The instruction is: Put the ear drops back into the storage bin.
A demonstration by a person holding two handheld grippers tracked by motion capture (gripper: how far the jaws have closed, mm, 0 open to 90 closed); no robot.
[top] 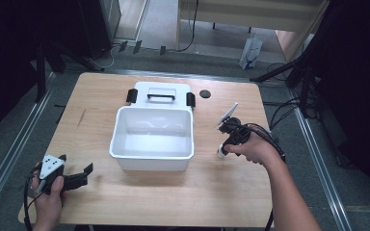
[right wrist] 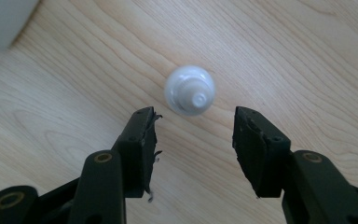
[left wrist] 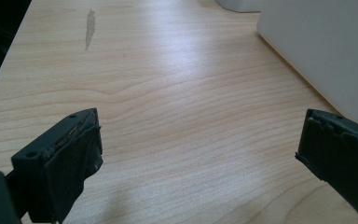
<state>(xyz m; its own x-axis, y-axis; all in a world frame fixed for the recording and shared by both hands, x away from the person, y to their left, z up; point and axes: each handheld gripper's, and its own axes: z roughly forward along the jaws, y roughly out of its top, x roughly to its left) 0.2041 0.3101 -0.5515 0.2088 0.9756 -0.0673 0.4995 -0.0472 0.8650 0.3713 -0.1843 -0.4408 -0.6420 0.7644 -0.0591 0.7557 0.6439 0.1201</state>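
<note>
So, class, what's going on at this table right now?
A person holds a gripper in each hand at a wooden table. The right gripper points down at a small white bottle standing to the right of an open white bin, jaws apart and not touching it. The left gripper sits open, off to the bin's left. The bin's lid lies behind it.

High view: fixed, above near edge, looks fwd & down, whole counter (top: 125, 202) seen from afar. Left gripper view: low, close to wood, faces along it, white bin (left wrist: 326, 51) wall at right; shared w/ high view. Right gripper view: close, pointing steeply down at wood.
</note>
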